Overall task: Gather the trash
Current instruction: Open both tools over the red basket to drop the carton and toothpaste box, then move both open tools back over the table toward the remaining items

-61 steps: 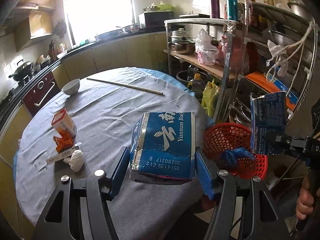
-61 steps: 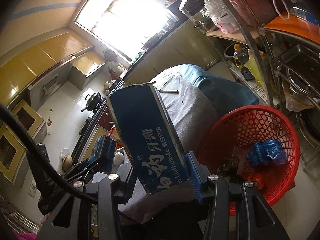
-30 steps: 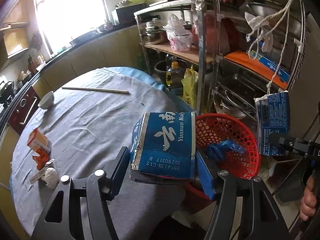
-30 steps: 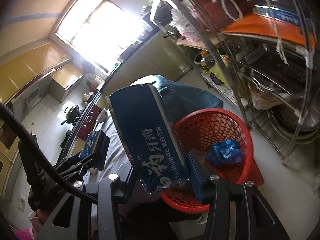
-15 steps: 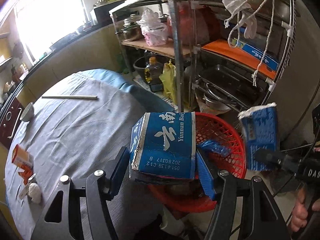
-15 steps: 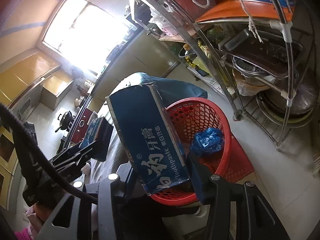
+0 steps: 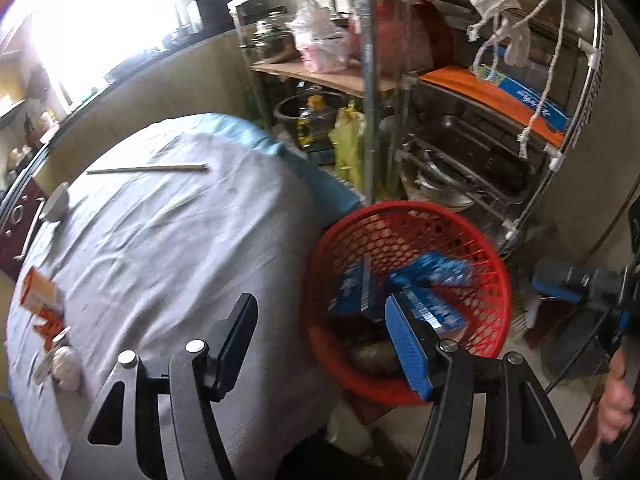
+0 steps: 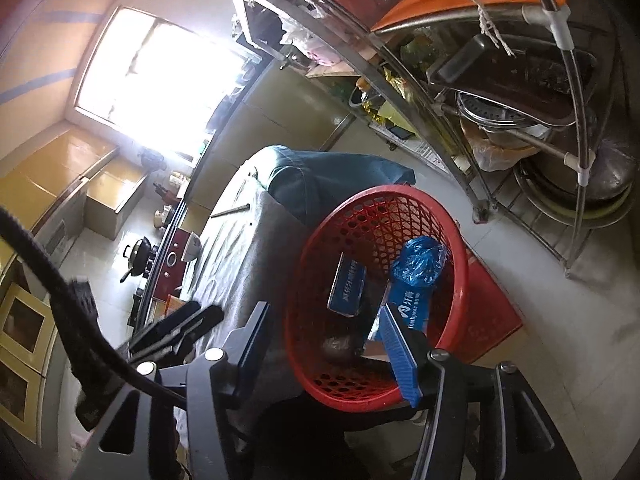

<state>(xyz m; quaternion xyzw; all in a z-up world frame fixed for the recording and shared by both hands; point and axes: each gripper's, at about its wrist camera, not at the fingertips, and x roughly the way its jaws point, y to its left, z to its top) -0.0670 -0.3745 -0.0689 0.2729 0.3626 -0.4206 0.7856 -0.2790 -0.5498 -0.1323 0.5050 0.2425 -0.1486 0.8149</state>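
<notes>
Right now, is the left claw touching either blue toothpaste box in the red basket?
Apart. The left wrist view shows the left claw open and empty, with both blue toothpaste boxes lying down inside the red basket beyond its fingertips.

basket [image 7: 404,220]: red plastic mesh | tablecloth [image 7: 160,240]: matt cloth | rack [image 7: 400,80]: shiny metal

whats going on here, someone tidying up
Yes, a person with a gripper in each hand is collecting trash. Both the left gripper and right gripper have open, empty jaws over the red basket, where two blue boxes lie. An orange box and scraps remain on the table.
</notes>
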